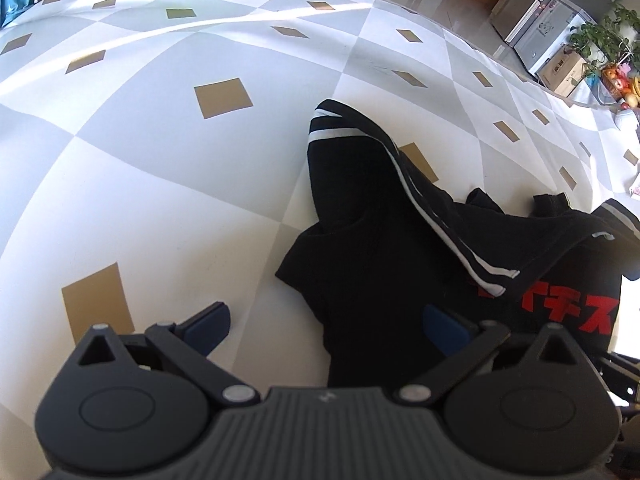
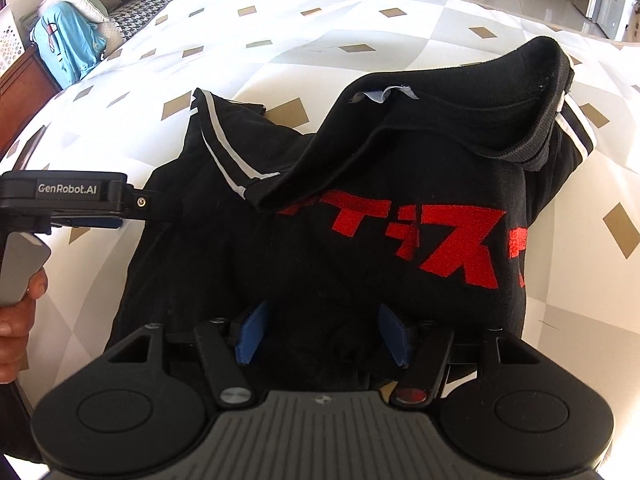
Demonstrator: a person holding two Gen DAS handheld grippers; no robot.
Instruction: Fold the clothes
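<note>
Folding black T-shirt [image 2: 360, 248], crumpled on mattress [image 1: 140, 160] near our edge. Soft, limp; we'd pinch hem. Left gripper [image 1: 326, 326] released; right gripper [image 2: 322, 332] jaws apart over fabric.

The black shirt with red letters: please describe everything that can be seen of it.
The black shirt looks like soft knit cotton, with red block characters across its front, white stripes along the sleeves and a ribbed collar. It lies crumpled on the checked cloth, a part with the collar flopped over the print. The right gripper stands open over its near edge; the left gripper is open at its left side.
</note>
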